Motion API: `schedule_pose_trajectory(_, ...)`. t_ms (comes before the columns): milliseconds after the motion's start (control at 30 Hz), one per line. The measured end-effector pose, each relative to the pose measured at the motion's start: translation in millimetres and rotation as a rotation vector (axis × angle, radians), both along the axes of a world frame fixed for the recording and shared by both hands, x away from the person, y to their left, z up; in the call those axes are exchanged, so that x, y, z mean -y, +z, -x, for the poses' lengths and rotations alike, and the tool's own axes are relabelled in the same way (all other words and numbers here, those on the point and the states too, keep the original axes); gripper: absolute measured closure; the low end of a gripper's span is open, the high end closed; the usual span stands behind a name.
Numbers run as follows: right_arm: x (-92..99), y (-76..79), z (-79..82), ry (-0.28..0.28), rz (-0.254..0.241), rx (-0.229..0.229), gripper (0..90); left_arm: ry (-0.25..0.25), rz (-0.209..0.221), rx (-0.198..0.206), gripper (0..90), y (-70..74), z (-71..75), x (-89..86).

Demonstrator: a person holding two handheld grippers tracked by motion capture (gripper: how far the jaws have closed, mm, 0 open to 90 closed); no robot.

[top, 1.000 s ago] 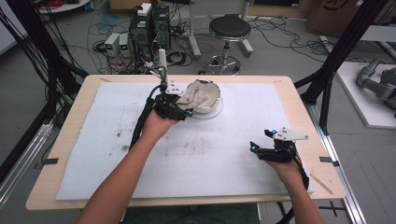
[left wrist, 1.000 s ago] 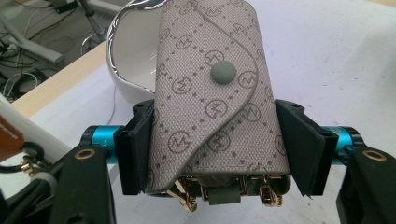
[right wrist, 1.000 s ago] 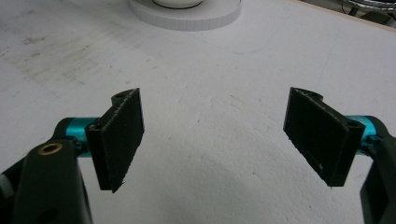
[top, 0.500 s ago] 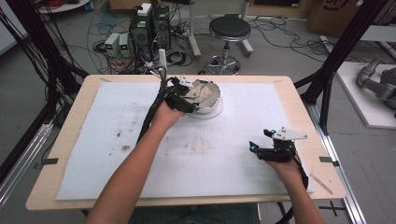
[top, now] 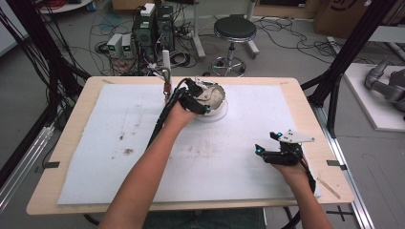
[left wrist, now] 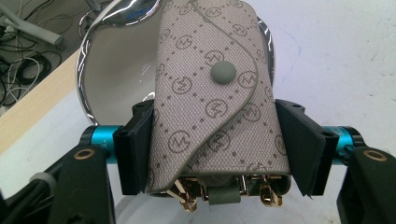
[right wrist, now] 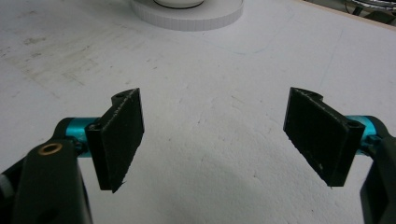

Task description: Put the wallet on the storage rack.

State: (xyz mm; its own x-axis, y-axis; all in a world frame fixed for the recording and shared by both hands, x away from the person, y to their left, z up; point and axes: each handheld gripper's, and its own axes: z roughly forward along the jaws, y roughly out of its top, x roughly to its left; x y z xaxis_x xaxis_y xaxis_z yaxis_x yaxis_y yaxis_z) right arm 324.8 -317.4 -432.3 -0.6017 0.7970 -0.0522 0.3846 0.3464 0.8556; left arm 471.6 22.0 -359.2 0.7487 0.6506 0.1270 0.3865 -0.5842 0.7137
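Both jaws of my left gripper (left wrist: 212,154) pinch the key pouch (left wrist: 215,102) over the bowl (left wrist: 107,70) for placing; right gripper (right wrist: 215,135) idles, spread.

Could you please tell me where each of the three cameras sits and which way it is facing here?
High view: above the person's side, looking forward and down on the table; both forearms, left gripper and right gripper show.
Left gripper view: rides the left gripper, looking along its jaws, shut on a patterned key pouch over a shiny bowl.
Right gripper view: rides the right gripper, looking across the white mat between open jaws.
Shared: the high view and the left gripper view both show pouch and bowl.
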Motion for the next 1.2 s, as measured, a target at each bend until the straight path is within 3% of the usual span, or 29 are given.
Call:
schedule_pose_trajectory(367, -2.3, 0.3, 0.5, 0.008, 0.004, 0.002, 20.6, 0.021, 0.002, -0.008, 32.6, -5.9, -6.3, -0.1)
schedule_pose_trajectory(633, -2.2, 0.2, 0.5, 0.008, 0.005, 0.003, 20.6, 0.041, 0.018, 0.016, 31.1, -5.2, -7.9, -1.8)
schedule_pose_trajectory(733, -2.1, 0.2, 0.8, 0.006, 0.004, 0.001, 20.7, 0.038, 0.022, 0.045, 29.0, -2.9, -6.2, -0.8)
schedule_pose_trajectory(833, -1.9, 0.5, 0.9, 0.004, 0.004, 0.003, 20.6, 0.034, 0.037, 0.064, 23.5, 0.5, -3.5, -0.3)
schedule_pose_trajectory(1200, -3.3, 1.1, 1.4, 0.008, 0.004, 0.008, 20.6, -0.013, 0.125, 0.098, 20.9, 13.5, 17.5, -13.3)
